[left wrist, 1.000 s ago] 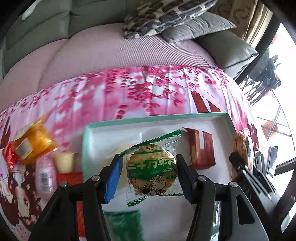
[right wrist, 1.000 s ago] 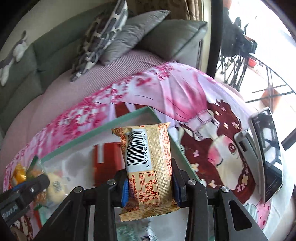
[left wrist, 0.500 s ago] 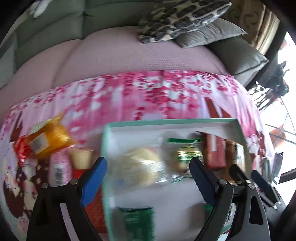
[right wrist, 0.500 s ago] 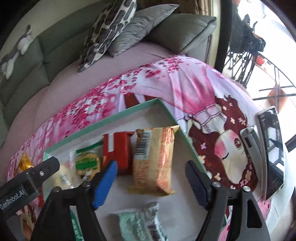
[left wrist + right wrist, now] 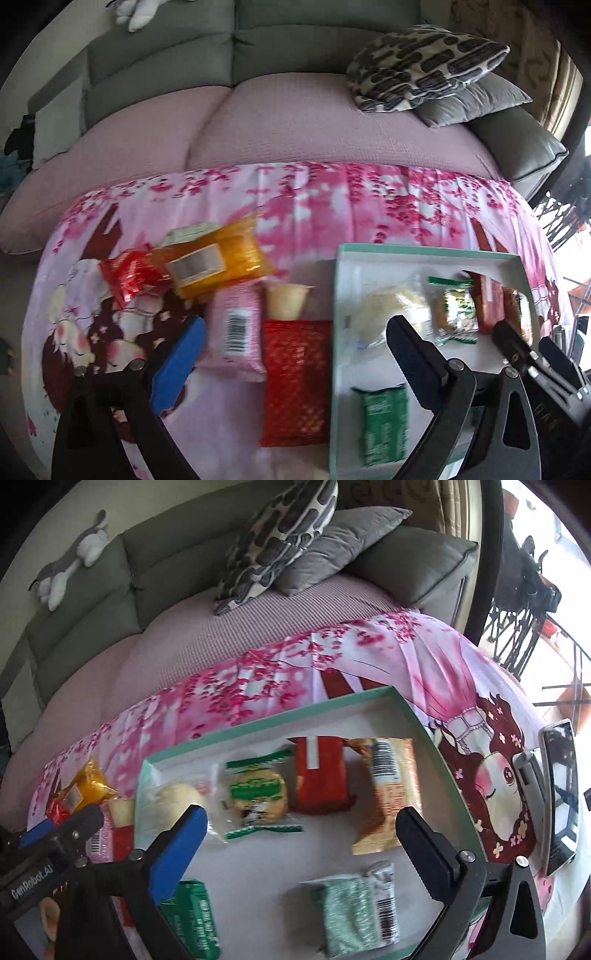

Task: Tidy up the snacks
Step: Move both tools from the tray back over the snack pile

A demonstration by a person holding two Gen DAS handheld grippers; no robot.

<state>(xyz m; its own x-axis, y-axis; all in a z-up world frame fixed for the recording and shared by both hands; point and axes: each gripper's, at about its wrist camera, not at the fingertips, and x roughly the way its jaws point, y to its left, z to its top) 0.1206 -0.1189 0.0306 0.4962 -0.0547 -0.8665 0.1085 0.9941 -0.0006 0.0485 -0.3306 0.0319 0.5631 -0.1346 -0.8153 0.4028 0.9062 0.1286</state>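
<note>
A white tray with a teal rim lies on a pink blossom cloth. In it are a pale bun pack, a green-edged biscuit pack, a red pack, a tan barcode pack and two green packs. My right gripper is open and empty above the tray. My left gripper is open and empty over loose snacks left of the tray: a red mesh pack, a pink barcode pack, a cream cup, an orange pack and a red foil pack.
A sofa with a pink cover and cushions runs behind the cloth. A phone on a stand lies right of the tray. A plush toy sits on the sofa back.
Both grippers opened and let go: the biscuit pack and the tan pack now lie in the tray. The left gripper moved left over the loose snacks. The right gripper pulled back.
</note>
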